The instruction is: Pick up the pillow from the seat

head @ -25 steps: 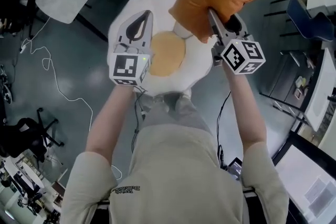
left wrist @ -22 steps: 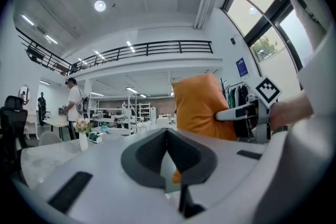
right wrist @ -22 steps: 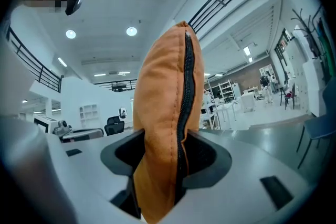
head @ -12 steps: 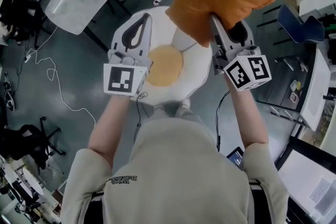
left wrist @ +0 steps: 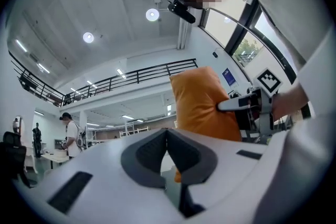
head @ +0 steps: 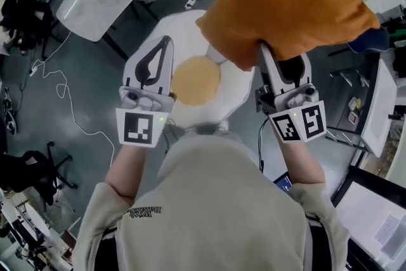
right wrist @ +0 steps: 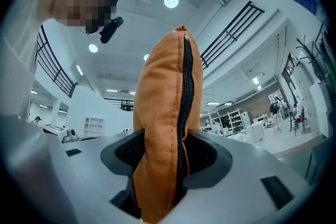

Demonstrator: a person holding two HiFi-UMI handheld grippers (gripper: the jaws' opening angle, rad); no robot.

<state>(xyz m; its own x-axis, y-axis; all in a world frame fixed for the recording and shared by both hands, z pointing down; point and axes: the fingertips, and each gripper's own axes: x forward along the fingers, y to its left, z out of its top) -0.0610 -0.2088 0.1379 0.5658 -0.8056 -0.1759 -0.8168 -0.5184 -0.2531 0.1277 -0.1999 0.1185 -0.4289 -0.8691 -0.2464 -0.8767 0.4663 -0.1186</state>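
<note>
Head view, with both gripper views. The orange fabric pillow with a zipped edge (head: 292, 0) hangs in the air, clamped at its lower corner by the right gripper (head: 283, 63). In the right gripper view the two dark pads press on the zipped seam from either side, held part-way apart by the thickness of the stuffing. The left gripper (head: 162, 47) holds nothing. Its jaws meet at their tips, as the left gripper view shows (left wrist: 167, 136), and it stays beside the pillow without touching it. Compared with the head views of a second and half a second earlier, both grippers have risen toward the camera. The pillow now fills more of the upper right of the frame. Below it, the round seat with a white, fried-egg-shaped cushion and yellow centre (head: 236, 87) lies fully uncovered and well apart from the pillow. The lift therefore appears to have succeeded, with the pillow clear of the seat. The single-corner grip leaves the bulk of the pillow unsupported, so it may swing or slip if moved briskly.
</note>
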